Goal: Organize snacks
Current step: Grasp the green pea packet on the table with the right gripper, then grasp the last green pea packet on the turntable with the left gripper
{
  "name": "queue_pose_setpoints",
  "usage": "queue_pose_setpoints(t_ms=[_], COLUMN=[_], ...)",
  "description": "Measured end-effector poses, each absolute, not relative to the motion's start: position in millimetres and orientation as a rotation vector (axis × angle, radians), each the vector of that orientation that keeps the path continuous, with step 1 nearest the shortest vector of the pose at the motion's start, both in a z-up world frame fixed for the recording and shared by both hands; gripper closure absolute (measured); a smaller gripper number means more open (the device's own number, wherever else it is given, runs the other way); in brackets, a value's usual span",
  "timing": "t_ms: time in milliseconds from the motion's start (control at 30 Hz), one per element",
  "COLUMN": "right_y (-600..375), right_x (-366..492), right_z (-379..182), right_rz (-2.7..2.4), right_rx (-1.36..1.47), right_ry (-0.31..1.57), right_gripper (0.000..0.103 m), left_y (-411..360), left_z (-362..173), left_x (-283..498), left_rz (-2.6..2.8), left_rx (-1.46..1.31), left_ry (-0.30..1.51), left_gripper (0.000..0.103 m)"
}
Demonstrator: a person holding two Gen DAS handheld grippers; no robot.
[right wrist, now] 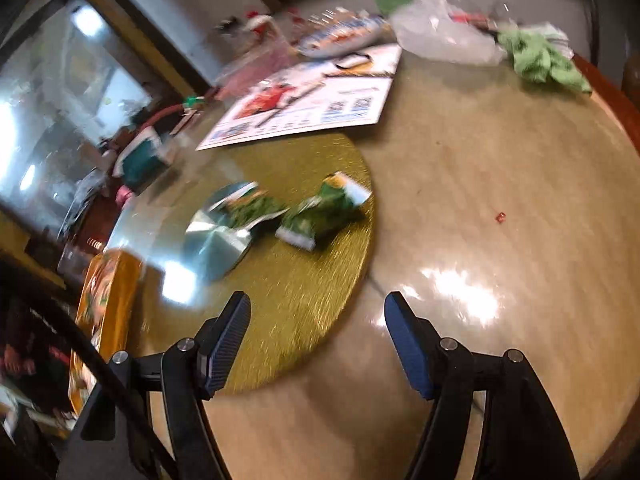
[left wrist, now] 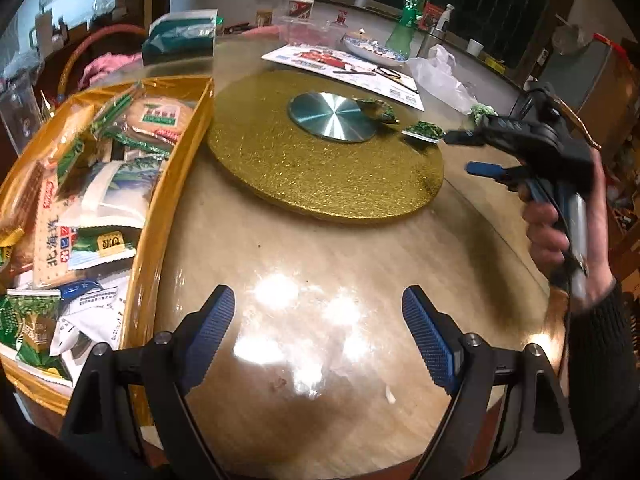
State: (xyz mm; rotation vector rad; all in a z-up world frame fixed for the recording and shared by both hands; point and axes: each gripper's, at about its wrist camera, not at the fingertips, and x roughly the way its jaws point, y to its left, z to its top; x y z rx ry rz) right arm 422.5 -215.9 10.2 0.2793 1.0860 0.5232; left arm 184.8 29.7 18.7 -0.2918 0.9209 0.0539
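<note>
Blue-padded left gripper (left wrist: pixel 318 332) is being held wide open and empty over the bare glossy table (left wrist: pixel 320 240), just beside the gold tray (left wrist: pixel 176 184) already packed with snacks. Right gripper (left wrist: pixel 476 152) is being carried open toward the turntable. Its own view is blurred: right gripper (right wrist: pixel 318 340) is gaping, nothing held, and two green snack packets (right wrist: pixel 324 212), probably crumpled, are lying on the gold turntable (right wrist: pixel 304 312). Reach step; lowering and closing on a packet are being called for next.
</note>
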Motion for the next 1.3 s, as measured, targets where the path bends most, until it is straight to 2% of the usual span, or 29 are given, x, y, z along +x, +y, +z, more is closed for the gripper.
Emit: queue_pose_setpoints(t_ms=[67,100,167,267,300,333,567,800,1000,1300], right_y=[-208,-203,-194,-190,-188,-185,-191,-223,-255,-271], right_x=[439,446,458,466,466,464,427,343,278,260], right_z=[4,2,4,3,3,2,4,1,-1,-4], right_rz=[0.521,0.504,0.445,0.353,0.324,0.312,0.344,0.429,0.427,0.375], right_rx=[0.326,0.330,0.328,0.387,0.383,0.367,0.314,0.306,0.315,0.347], right_ry=[1.122,1.124,1.100,1.081,1.079,1.082,1.094,1.104,1.029,0.910], right_gripper=[0.036,0.041,0.043,0.061,0.075,0.079,0.081,0.081,0.081,0.081], left_y=[36,38,39,38,39,39,36,24,6,-15], left_z=[19,20,20,21,20,20,20,4,-4,-4], left_x=[186,186,187,186,186,187,187,206,210,232], left_rz=[0.045,0.045,0.033,0.028,0.034,0.036,0.025,0.057,0.081,0.061], left_rx=[-0.326,-0.340,-0.349,-0.334,-0.333,-0.338,-0.366,-0.353,-0.319,-0.282], left_ry=[0.912,0.908,0.915,0.910,0.907,0.910,0.921,0.989,1.023,1.062], left_gripper=[0.017,0.017,0.017,0.017,0.017,0.017,0.017,0.017,0.017,0.017])
